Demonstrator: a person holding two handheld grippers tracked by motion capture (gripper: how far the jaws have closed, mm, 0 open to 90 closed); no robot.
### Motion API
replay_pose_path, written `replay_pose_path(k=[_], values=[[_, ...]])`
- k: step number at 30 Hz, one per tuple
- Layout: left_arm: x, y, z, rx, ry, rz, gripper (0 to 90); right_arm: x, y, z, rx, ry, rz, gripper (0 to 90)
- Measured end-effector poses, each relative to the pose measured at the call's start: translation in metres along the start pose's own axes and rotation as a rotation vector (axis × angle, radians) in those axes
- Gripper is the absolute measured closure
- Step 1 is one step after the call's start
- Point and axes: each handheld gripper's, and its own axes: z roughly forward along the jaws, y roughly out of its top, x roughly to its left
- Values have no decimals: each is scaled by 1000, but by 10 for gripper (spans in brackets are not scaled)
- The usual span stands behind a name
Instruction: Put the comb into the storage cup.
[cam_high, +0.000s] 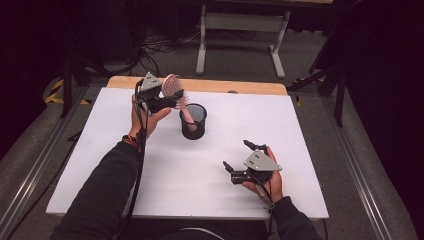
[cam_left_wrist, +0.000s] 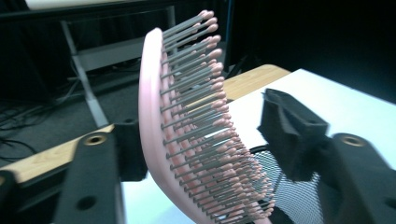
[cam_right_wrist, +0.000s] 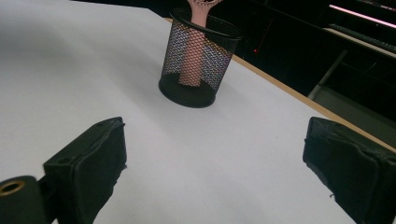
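1. Nearest the person, the right gripper (cam_high: 239, 156) sits low over the bare front-right part of the white table (cam_high: 300, 130), held in the right hand (cam_high: 267, 179); its jaws stand wide apart with nothing between them, and in the right gripper view both black pads frame plain white surface.
2. Farther in, near the middle of the table, a black mesh pen cup (cam_high: 193, 121) stands upright, well apart from the right gripper.
3. The handle of a pink hairbrush (cam_high: 176, 90) stands inside the cup, its lower end down at the cup's floor as seen through the mesh in the right gripper view (cam_right_wrist: 192, 51), while the bristled head rises above the rim and leans to the left.
4. The left gripper (cam_high: 170, 100), held in the left hand (cam_high: 150, 120), is at the brush head just above and left of the cup. In the left gripper view the head (cam_left_wrist: 187, 121) lies between the jaws, its pink back against the left one and a clear gap between the bristle tips and the right pad, so the jaws are spread around it rather than pinching.
5. Beyond the table's wooden far edge, a white desk frame (cam_high: 240, 35) stands on the grey floor.
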Motion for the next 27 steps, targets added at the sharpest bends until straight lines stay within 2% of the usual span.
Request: replay_pose_path(k=[10, 15, 27], values=[[-7, 7, -5, -32, 15, 58, 249, 0, 0, -1, -1, -1, 2, 68], [-8, 9, -7, -40, 11, 73, 186, 0, 1, -1, -2, -3, 2, 69], [-9, 14, -16, -82, -10, 102, 112, 0, 1, -1, -2, -3, 1, 69]])
